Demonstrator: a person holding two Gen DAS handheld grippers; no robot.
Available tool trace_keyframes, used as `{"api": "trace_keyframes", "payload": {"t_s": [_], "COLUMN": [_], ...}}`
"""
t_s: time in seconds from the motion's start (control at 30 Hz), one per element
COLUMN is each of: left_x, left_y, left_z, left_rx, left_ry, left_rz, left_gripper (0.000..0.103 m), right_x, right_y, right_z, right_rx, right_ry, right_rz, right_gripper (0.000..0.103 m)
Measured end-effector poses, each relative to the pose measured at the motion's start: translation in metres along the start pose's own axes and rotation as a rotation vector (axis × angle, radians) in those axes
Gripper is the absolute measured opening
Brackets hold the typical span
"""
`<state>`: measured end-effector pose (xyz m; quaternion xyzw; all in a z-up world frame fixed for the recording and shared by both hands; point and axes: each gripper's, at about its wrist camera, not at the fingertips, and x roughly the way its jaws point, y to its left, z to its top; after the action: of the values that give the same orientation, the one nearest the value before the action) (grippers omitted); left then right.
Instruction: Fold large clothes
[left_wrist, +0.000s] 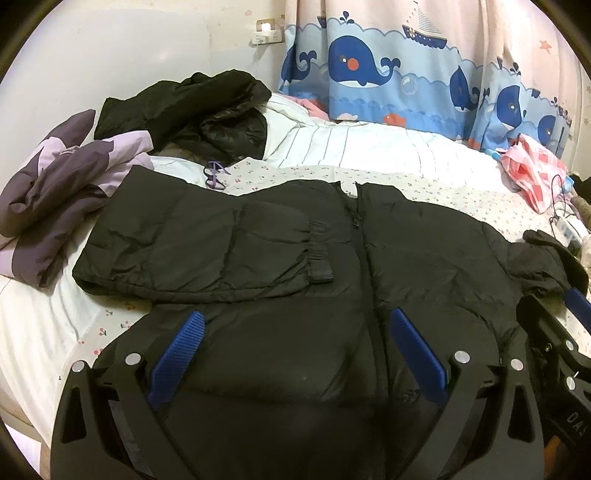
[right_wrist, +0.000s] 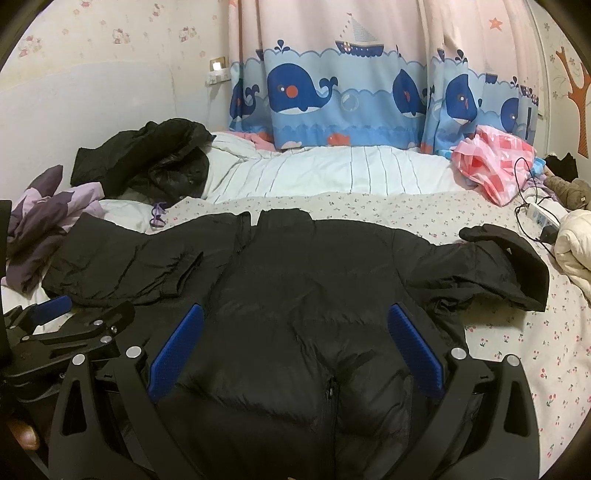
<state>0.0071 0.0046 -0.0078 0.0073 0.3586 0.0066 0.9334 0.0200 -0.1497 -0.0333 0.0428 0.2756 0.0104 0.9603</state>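
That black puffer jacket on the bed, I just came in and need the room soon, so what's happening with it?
A person with a gripper in each hand is folding the black puffer jacket, which lies front up on the bed. One sleeve is already folded across the chest; the other sleeve is spread out to the side. The left gripper and right gripper are both open above the lower part, holding nothing. More clothes wait nearby.

Left gripper (left_wrist: 295, 350): black frame, blue ribbed fingers (left_wrist: 177, 354) spread wide, nothing between them; also seen from the right wrist at the left edge (right_wrist: 62, 321).
Right gripper (right_wrist: 295, 350): black frame, blue ribbed fingers (right_wrist: 415, 350) spread wide, empty.
Placement: side by side, close, both pointing forward.
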Motion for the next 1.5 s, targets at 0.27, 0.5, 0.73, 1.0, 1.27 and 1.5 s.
{"api": "trace_keyframes", "payload": {"t_s": [0.27,0.5,0.73,1.0,1.27,1.5], "left_x": [0.007,0.006,0.009,0.01,0.014,0.015], "left_y": [0.005,0.005,0.003,0.002,0.002,0.003], "left_z": [-0.001,-0.001,-0.001,-0.003,-0.002,-0.004], "left_rx": [-0.042,-0.07,-0.084,-0.078,-0.074,-0.074], "left_ry": [0.049,0.048,0.059,0.061,0.074,0.079], "left_rz": [-0.097,-0.112,-0.13,-0.129,-0.127,-0.129], "left_gripper": [0.097,0.097,0.097,0.097,0.097,0.097], "right_x": [0.0,0.0,-0.001,-0.001,0.0,0.0], "right_y": [-0.004,-0.002,-0.003,-0.002,-0.002,-0.002], "right_z": [0.004,0.002,0.002,0.001,0.001,0.001], "right_rx": [0.004,-0.004,-0.007,-0.007,-0.006,-0.006], "right_ry": [0.011,0.009,0.012,0.015,0.017,0.018], "right_rz": [-0.005,-0.015,-0.012,-0.013,-0.014,-0.012], "right_gripper": [0.096,0.096,0.096,0.096,0.096,0.096]}}
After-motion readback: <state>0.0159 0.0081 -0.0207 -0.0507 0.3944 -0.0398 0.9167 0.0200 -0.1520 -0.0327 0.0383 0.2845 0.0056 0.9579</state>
